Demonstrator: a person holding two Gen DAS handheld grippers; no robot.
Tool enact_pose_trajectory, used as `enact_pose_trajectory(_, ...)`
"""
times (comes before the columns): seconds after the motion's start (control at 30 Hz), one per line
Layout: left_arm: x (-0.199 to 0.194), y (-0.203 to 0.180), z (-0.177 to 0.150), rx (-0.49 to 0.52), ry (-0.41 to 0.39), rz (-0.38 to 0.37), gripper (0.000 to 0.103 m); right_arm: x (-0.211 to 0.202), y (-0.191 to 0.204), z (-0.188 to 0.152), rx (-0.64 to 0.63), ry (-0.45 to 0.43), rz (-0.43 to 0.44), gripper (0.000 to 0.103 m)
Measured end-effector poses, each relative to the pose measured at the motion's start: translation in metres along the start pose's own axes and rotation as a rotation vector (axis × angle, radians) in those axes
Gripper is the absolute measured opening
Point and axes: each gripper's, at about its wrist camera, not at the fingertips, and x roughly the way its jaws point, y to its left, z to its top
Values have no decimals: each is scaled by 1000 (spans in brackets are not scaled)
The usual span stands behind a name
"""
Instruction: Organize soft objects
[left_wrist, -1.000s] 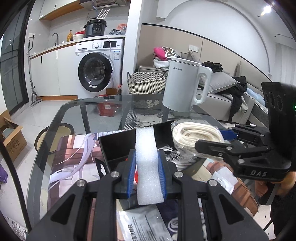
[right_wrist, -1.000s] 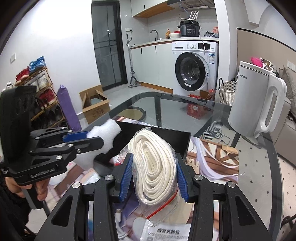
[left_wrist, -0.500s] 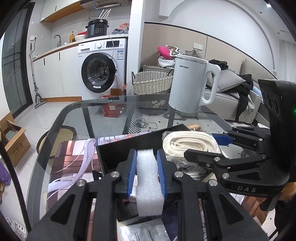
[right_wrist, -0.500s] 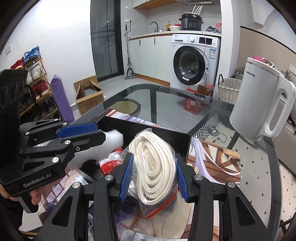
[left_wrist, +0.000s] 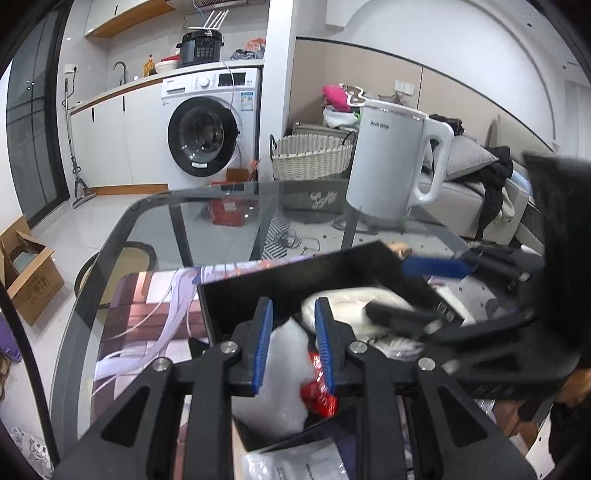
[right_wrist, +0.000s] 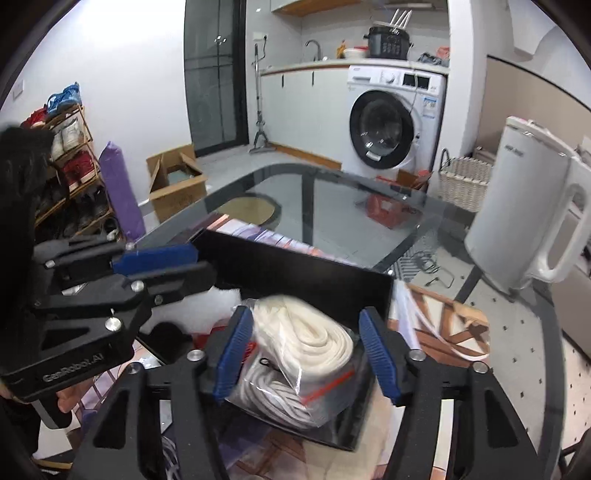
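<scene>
Foam block (left_wrist: 275, 373) sat light and squashy in the black bin (left_wrist: 295, 273), left tool (left_wrist: 293, 347) spread around it, right tool (right_wrist: 306, 354) spread over the bagged rope coil (right_wrist: 310, 354), probably slippery at the plastic.

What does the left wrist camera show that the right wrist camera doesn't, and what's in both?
Only the left wrist view shows the sofa with a grey pillow and the pink item behind the kettle. Only the right wrist view shows the shoe rack and purple bag. Both show the black box, the bagged white rope, the white foam, the kettle, the washing machine, and both tongs open: left, right.
</scene>
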Motion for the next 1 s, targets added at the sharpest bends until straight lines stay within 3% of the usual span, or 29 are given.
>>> enact_pose_trajectory(0.03,-1,0,-1,2,1,-4,32,-5,-3,-2,3,-5,-4,73)
enact_pose_trajectory(0.07,-2,0,-2,3,4,-6,51,-9,-6,-3,7,-9,-9,75)
enact_pose_trajectory(0.1,-5,0,-4,-2,4,-9,61,-13,-8,-5,13,-11,-13,80)
enact_pose_trajectory(0.17,-9,0,-5,-10,-4,-25,62,-21,-16,-10,30,-9,-15,85)
enact_pose_trajectory(0.23,-14,0,-8,-15,-5,-28,72,-29,-21,-17,48,-8,-17,89)
enact_pose_trajectory(0.27,-18,0,-10,-13,-13,-24,88,-32,-22,-19,54,-7,-15,91)
enact_pose_trajectory(0.3,-23,-1,-12,-6,-32,-20,98,-37,-24,-22,64,-10,-13,94)
enact_pose_trajectory(0.47,-43,-4,-19,24,-59,-12,98,-56,-27,-35,108,-25,5,102)
enact_pose_trajectory(0.67,-63,6,-28,-15,-61,-45,99,-78,-20,-47,126,-29,26,102)
enact_pose_trajectory(1.0,-73,5,-49,-5,-40,-24,99,-98,-26,-74,141,-2,-20,102)
